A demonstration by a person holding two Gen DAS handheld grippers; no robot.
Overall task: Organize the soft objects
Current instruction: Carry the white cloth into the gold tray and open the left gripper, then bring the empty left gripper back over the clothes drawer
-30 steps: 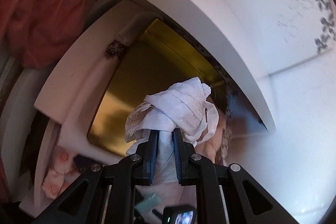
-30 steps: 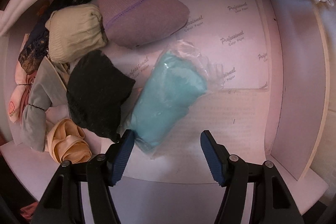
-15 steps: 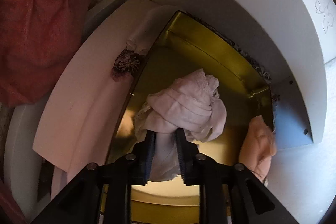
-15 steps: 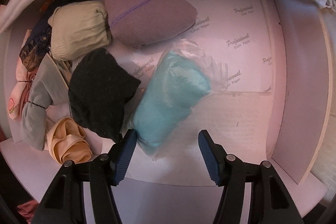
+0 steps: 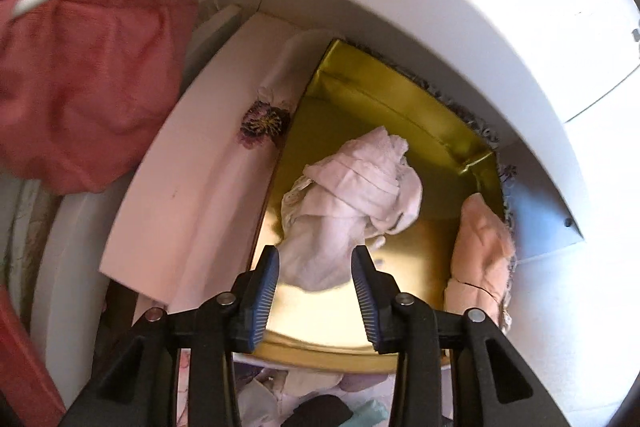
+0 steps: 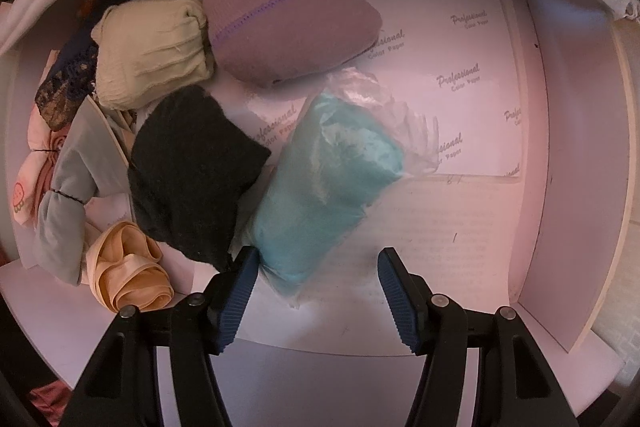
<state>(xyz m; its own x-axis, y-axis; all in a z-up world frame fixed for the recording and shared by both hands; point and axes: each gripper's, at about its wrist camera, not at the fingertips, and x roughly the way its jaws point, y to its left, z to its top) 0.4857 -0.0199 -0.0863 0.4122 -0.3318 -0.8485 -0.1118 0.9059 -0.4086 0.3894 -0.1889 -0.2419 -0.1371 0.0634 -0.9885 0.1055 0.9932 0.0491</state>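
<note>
Left tool (image 5: 314,267) jaws opening, white bundle (image 5: 352,207) loose between; gold box (image 5: 400,131) holds two bundles. Right tool (image 6: 314,273) open over drawer (image 6: 560,187).

Liner paper (image 6: 448,39), drawer floor: repeated grey script "Professional", smaller "Color Paper" beneath; lower sheet's fine print illegible

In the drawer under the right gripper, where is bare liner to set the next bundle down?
Free: the printed liner paper between the purple bundle, the bagged teal bundle and the drawer's right wall; also the strip ahead of the right jaw. Crowded: the left side, from the cream roll and black bundle down to the peach ribbon.
</note>
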